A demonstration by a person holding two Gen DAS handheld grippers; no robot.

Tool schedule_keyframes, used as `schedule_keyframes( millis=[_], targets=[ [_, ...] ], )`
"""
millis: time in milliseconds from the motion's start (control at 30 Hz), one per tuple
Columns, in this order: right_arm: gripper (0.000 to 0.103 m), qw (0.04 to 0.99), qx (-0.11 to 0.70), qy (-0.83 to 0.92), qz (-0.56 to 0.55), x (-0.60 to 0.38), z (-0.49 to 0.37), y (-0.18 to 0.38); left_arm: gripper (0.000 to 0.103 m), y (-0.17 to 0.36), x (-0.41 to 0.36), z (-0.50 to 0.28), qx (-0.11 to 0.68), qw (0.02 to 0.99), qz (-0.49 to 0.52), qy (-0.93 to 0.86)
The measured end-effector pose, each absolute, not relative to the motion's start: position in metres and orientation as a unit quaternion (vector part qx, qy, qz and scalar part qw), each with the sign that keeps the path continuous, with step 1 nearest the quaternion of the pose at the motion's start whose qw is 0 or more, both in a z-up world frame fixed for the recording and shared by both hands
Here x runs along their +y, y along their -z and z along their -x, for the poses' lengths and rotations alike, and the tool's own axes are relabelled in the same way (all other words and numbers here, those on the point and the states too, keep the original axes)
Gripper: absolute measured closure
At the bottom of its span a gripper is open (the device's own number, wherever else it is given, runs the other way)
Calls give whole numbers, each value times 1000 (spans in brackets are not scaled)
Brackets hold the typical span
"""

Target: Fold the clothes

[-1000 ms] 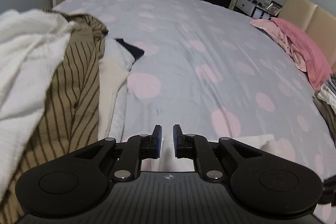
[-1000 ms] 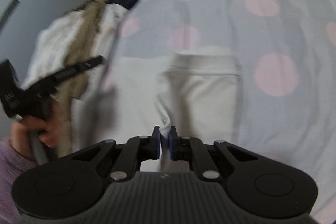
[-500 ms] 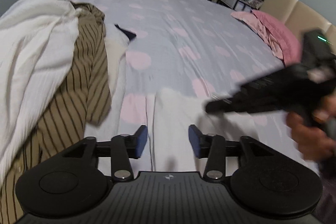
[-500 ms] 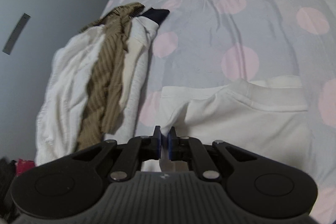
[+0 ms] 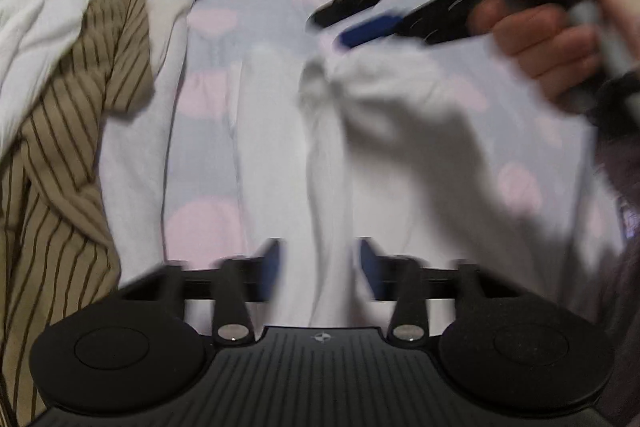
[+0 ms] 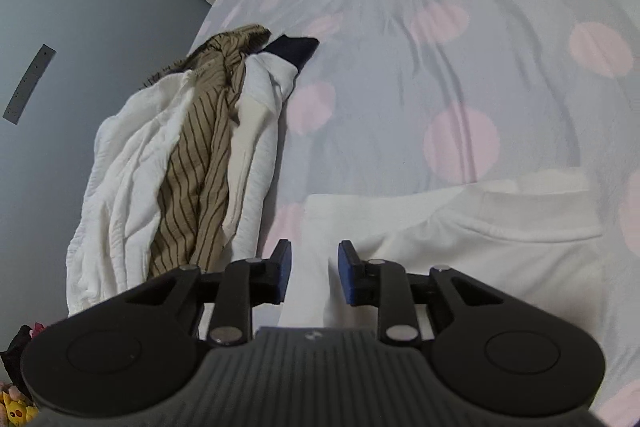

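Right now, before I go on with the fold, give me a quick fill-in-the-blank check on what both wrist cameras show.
1. The garment lying flat in front of the right gripper is ____ in colour.
2. The bed cover is pale blue with ____ dots.
3. The tan shirt in the pile beside it carries dark ____.
4. The right gripper's jaws stand ____, pressing on no cloth.

Missing words: white; pink; stripes; open
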State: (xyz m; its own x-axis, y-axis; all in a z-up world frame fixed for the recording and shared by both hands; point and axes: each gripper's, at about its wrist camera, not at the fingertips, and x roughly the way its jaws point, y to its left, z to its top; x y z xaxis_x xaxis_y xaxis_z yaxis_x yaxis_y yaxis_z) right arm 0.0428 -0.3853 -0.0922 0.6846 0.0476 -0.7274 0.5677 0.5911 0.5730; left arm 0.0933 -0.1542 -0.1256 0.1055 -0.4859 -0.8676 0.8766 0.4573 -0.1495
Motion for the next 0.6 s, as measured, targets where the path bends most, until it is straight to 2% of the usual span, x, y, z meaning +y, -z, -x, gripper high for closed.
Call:
schedule_keyframes(
  millis=[100, 167, 267, 467, 500, 533, 600],
  targets=[
    [76, 816, 384, 176, -394, -381, -35, 93, 92, 133, -151, -103, 492, 719, -190, 453],
    [83, 817, 406, 185, -365, -376, -36, 98, 92, 131, -149, -107, 491, 723, -183, 450],
    [85, 819, 420, 181, -345, -368, -41, 111, 90, 123, -149, -105, 473, 735, -182, 450],
    [84, 820, 426, 162, -345, -356, -70, 134, 75, 127, -155, -103, 461, 739, -202, 447],
    [84, 821, 428, 163, -340, -353, -74, 137, 70, 131, -157, -102, 462, 740, -209, 443],
    [84, 821, 432, 164, -335, -351, -77, 141, 61, 136, -158, -103, 463, 742, -212, 437],
    [84, 825, 429, 164, -330, -350, -78, 144, 55, 139, -158, -108, 470, 745, -204, 427]
  ],
)
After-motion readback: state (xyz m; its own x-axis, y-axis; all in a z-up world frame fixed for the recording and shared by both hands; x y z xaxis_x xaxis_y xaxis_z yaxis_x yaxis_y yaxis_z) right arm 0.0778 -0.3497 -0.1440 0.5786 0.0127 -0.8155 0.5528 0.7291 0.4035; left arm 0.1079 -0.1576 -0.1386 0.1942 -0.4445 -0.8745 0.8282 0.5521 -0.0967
